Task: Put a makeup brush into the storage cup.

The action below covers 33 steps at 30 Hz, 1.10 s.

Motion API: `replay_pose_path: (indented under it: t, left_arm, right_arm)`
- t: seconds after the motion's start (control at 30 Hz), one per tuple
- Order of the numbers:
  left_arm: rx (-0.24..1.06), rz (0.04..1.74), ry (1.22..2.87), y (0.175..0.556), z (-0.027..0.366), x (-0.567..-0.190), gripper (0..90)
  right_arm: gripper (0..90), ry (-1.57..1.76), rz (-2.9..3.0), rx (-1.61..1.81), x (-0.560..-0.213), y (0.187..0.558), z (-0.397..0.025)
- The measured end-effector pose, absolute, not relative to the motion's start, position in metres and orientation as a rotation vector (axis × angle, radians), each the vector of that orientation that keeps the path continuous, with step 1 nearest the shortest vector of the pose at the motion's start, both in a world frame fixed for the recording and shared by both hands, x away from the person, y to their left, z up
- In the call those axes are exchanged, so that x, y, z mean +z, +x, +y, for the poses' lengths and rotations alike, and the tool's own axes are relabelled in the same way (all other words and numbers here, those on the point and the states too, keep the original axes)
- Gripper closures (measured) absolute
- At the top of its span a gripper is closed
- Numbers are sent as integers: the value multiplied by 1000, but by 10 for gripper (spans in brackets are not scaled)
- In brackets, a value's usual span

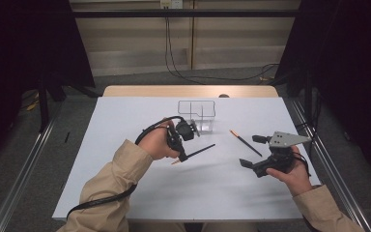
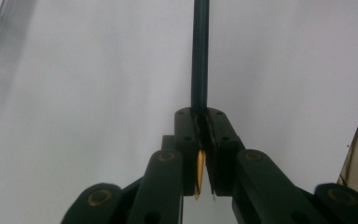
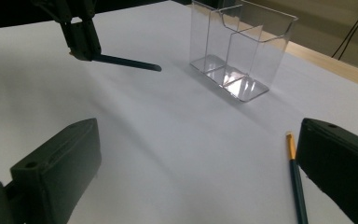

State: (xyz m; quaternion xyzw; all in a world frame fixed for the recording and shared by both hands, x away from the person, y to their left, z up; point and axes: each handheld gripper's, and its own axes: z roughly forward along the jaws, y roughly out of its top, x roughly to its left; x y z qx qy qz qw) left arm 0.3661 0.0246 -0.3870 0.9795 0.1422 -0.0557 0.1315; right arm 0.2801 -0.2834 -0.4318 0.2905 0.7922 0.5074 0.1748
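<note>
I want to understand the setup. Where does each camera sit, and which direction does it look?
High view: above the person's side, looking forward and down on the table; forearms and both tongs show.
Left gripper view: on the left tongs, looking along shut jaws that clamp a pencil.
Right gripper view: on the right tongs, jaws open, facing the clear holder.
All three share the held pencil.

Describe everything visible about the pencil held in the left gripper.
The pencil is slim and dark green-black, with a sharpened orange-yellow tip. The left gripper is shut on it close to that tip, so the point pokes out behind the jaws while the long shaft juts forward. It is held roughly level above the white table, lifted clear of it, with its blunt free end pointing toward the right gripper's side. It hangs short of the clear plastic holder, touching nothing but the jaws.
</note>
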Motion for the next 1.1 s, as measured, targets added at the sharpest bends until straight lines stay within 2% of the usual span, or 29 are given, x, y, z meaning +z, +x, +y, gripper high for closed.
replay_pose_path:
  t: [0.47,1.1]
  left_arm:
    - [-175,376,2853,365,19,-389,844]
    - [-183,358,2865,364,14,-386,844]
  right_arm:
    - [7,706,2481,1279,-410,299,-270]
    - [38,616,2667,1114,-399,318,-238]
